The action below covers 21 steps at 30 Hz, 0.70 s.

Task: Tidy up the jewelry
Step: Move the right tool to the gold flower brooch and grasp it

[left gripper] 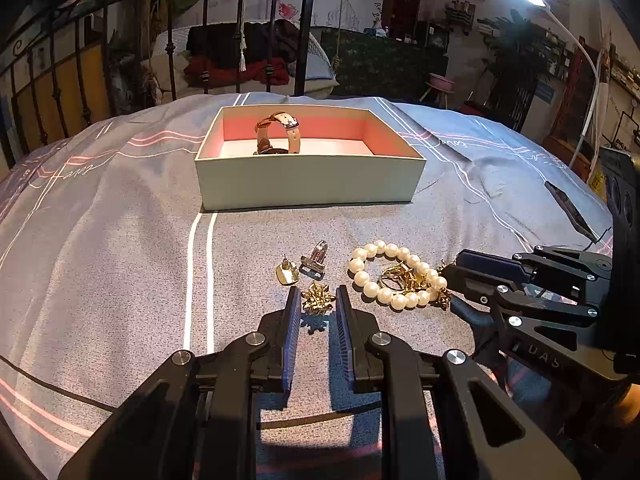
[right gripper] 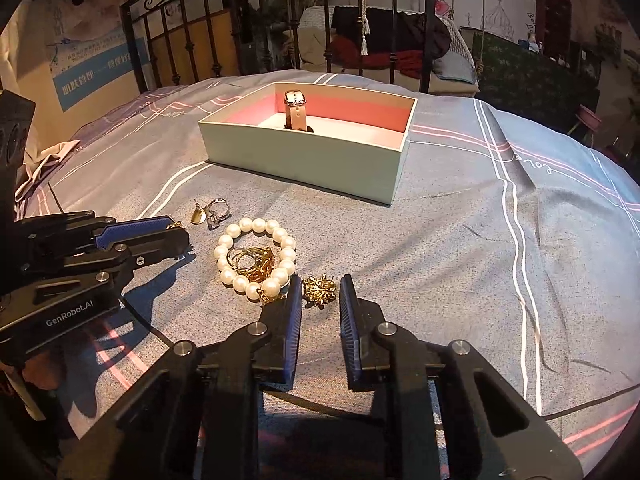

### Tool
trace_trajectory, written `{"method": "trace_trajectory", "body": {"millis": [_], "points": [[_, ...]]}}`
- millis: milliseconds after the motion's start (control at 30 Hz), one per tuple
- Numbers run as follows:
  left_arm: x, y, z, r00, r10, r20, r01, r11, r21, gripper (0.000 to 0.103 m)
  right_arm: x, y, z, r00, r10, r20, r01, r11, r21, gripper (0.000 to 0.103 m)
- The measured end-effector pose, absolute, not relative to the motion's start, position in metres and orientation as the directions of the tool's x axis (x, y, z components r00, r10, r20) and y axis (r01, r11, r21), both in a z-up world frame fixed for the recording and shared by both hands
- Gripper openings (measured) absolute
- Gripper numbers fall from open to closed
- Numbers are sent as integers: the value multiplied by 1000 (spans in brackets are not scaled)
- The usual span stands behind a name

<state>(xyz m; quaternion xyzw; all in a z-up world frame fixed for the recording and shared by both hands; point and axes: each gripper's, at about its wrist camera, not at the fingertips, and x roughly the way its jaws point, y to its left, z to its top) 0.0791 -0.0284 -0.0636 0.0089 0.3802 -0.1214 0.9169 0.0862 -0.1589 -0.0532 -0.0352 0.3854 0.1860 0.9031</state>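
Observation:
A pale green box point(left gripper: 308, 180) with a pink lining holds a watch point(left gripper: 276, 132); both also show in the right wrist view, box point(right gripper: 304, 156) and watch point(right gripper: 295, 114). A pearl bracelet point(left gripper: 370, 288) rings gold rings point(left gripper: 400, 278) on the bedspread. My left gripper point(left gripper: 318, 300) is open, with a gold brooch point(left gripper: 317, 299) between its fingertips. My right gripper point(right gripper: 320, 290) is open, with another gold brooch point(right gripper: 319, 290) between its fingertips. A gold earring point(left gripper: 287, 274) and a silver ring point(left gripper: 316, 258) lie beside them.
Everything lies on a soft grey-blue bedspread point(left gripper: 120, 260) with white and pink stripes. A black iron bed frame point(left gripper: 168, 40) stands behind the box. A dark phone-like slab point(left gripper: 570, 210) lies at the right.

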Motion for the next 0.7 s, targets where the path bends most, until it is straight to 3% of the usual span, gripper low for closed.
{"method": "trace_trajectory", "body": {"millis": [467,700], "points": [[78,-30,-67,681,-194,-706,225,973,-50,18,95,-151,-59,604,267,-751,-358,933,43,18],[77,-25,-64,689,-198,-697,210,975,-69,18,85,-154,-49,647,318,-692,-369,926,80,18]]}}
